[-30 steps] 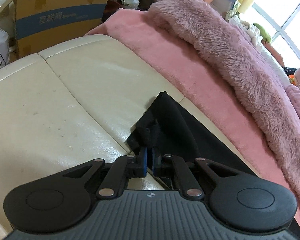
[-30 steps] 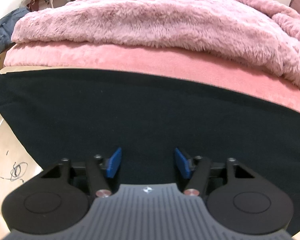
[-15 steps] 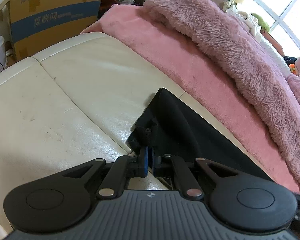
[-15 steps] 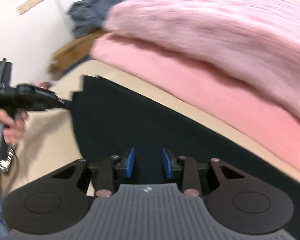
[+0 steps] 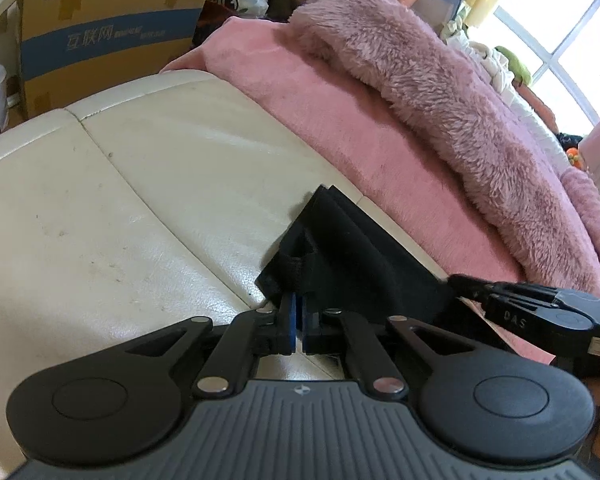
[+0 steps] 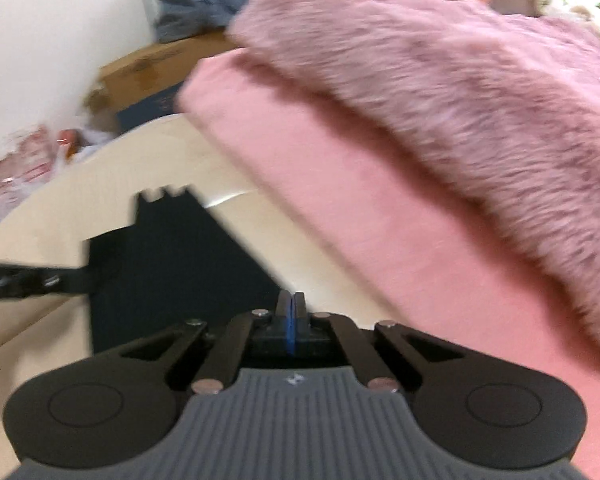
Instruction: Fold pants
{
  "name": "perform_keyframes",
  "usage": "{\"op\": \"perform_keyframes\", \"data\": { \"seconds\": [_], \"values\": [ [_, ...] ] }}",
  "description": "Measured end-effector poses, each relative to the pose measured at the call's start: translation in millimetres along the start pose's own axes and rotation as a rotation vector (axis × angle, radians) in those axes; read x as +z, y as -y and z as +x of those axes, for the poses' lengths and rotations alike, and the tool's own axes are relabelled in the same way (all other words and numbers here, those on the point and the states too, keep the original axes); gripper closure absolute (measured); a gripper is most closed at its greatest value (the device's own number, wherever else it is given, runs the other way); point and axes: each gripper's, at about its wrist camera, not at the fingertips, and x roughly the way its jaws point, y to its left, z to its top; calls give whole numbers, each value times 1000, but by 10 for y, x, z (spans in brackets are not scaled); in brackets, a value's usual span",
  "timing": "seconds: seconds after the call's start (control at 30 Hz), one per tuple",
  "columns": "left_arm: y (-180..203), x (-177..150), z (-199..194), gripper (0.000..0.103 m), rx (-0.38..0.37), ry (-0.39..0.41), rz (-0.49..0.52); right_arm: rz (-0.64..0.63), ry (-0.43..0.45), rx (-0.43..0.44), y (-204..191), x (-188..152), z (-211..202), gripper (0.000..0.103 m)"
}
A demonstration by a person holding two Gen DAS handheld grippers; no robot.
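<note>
left wrist view shows the left gripper (image 5: pixel 299 322) with its blue pads nearly together, pinched on the near corner of the black pants (image 5: pixel 352 256), where a small belt loop stands just ahead of the fingertips; the pants lie flat on the cream leather surface (image 5: pixel 148 184), their far edge running along a pink sheet (image 5: pixel 340 120) with a fluffy pink blanket (image 5: pixel 452 88) heaped over it; the right gripper (image 5: pixel 460 282) enters from the right edge, its tip at the pants' right side; a cardboard box (image 5: pixel 100 40) stands beyond the leather surface

right wrist view is blurred; its own blue pads (image 6: pixel 289 330) sit pressed flat together at the edge of the black cloth (image 6: pixel 172 260), the jaws having just been closing, though whether any fabric is caught between them cannot be told; the left gripper (image 6: pixel 76 278) reaches in from the left and holds the pants' left edge; the cloth's far corner points up across the cream surface (image 6: pixel 60 208)
</note>
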Motion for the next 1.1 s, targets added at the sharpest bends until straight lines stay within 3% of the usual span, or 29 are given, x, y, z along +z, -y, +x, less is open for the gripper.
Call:
{"op": "perform_keyframes", "data": {
  "seconds": [0.03,0.13,0.17,0.2,0.27,0.53,0.57,0.6,0.7,0.9,1.0,1.1],
  "values": [
    [-13,1,2,102,-7,1,-6,-25,-3,-56,-9,24,10,103],
    [-58,7,9,102,-24,-2,-38,-24,40,51,37,56,-94,101],
    [-60,9,9,102,-26,-3,-41,-45,67,71,3,59,-133,95],
    [-61,9,7,102,-27,-3,-41,-78,85,108,-38,78,-151,81],
    [-60,7,14,102,-27,-3,-34,-139,83,141,-137,121,-112,75],
    [-51,12,22,102,-28,-5,-29,-388,46,143,-596,201,198,80],
    [-49,13,20,102,-29,-3,-30,-398,55,144,-603,197,209,93],
    [-45,13,20,102,-28,-2,-30,-398,52,146,-592,207,201,103],
    [-47,6,26,102,-27,6,-32,-384,113,97,-576,289,179,103],
    [-96,12,24,102,-46,8,-69,-318,80,-32,-471,329,307,103],
    [-170,23,26,102,-81,7,-123,-238,106,41,-375,354,225,103],
    [-206,26,35,102,-97,6,-156,-237,129,144,-397,373,109,103]
  ]
}}
